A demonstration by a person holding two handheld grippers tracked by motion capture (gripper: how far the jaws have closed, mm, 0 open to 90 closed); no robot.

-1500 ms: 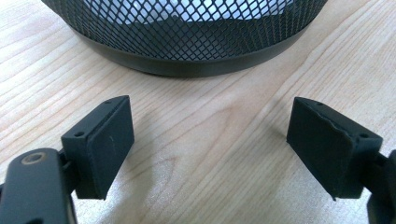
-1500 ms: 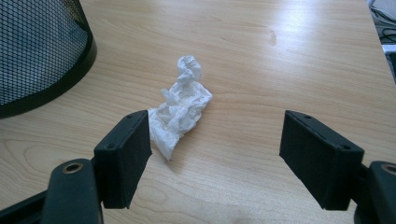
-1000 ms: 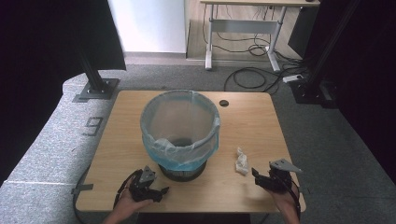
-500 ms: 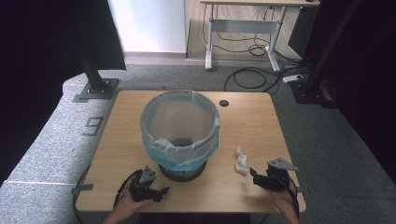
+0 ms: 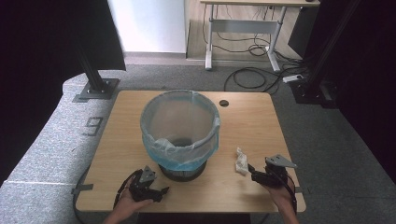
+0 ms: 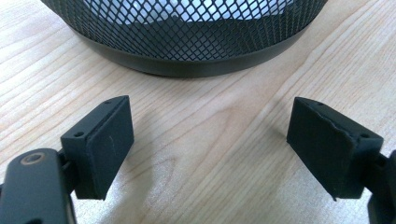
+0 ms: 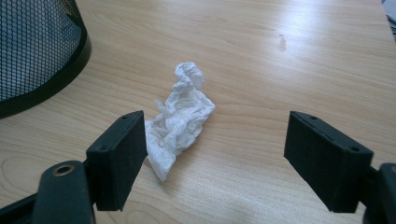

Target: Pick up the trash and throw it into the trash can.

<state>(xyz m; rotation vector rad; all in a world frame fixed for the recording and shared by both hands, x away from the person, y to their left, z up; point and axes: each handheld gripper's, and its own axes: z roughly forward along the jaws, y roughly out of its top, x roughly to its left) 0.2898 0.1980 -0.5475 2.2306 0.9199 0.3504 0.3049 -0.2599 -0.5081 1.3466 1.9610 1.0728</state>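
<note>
- Our right gripper [image 5: 252, 171] had crept a little toward the crumpled tissue [image 5: 241, 161] over the last second; in the high view its tips were just beside the paper, where before they sat a touch farther back.
- Its jaws stood wide apart with nothing between them. In the right gripper view the tissue [image 7: 180, 114] lay flat on the table [image 7: 289, 56], just ahead of the near jaw and off to that side, not yet centred in the gap.
- We judged that we were on the approach, with the grasp not yet begun. The gripper would need to go a bit farther forward and sideways so the jaws straddled the paper before closing.
- Our left gripper [image 5: 161, 191] had not shifted. It rested low on the table in front of the wastebasket [image 5: 181, 135], jaws fully spread and holding nothing; in the left gripper view the basket's black mesh base [image 6: 187, 42] stood near, ahead of the jaws.
- The wastebasket stood mid-table with a blue bag [image 5: 154, 144] folded over its rim, its mouth open upward, and the tissue lay on the bare wood to its right, near but apart from it.
- We took the tissue to be light and limp, likely to slide or crush unevenly if pinched off-centre.
</note>
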